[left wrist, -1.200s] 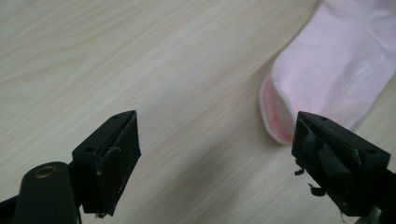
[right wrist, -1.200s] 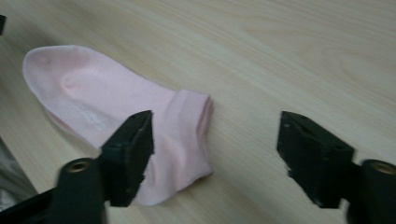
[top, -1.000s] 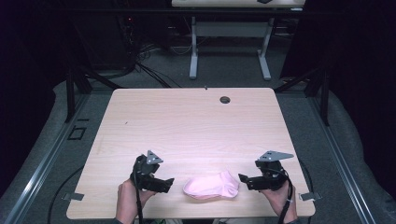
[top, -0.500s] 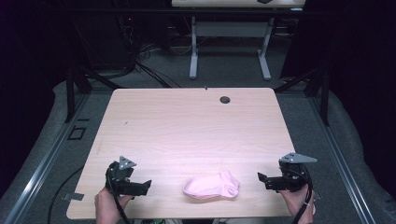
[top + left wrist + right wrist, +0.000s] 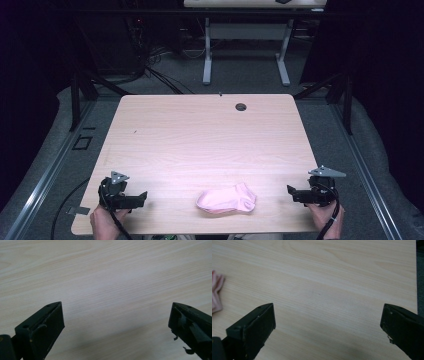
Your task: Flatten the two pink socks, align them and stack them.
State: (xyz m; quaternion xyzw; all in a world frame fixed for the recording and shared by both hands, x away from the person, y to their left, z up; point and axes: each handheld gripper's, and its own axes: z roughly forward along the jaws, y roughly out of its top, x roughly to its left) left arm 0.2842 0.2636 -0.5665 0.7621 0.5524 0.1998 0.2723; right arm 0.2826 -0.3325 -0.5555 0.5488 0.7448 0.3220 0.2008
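A folded pink sock (image 5: 227,200) lies near the front edge of the light wooden table (image 5: 200,135), about midway across. My left gripper (image 5: 140,198) rests at the front left corner, well to the left of the sock, with its jaws wide apart (image 5: 116,322) over bare wood. My right gripper (image 5: 291,192) sits at the front right corner, apart from the sock. Its jaws are also wide (image 5: 328,322) and hold nothing. An edge of the pink sock (image 5: 216,293) shows at the left of the right gripper view.
A small dark round hole (image 5: 241,106) marks the table's far side. Beyond the table stand another table's white legs (image 5: 207,55) and loose cables (image 5: 160,75) on grey floor. The table's right edge (image 5: 415,277) lies close to my right gripper.
Both grippers have drawn outward from the sock toward the table's front corners. The sock stays put.
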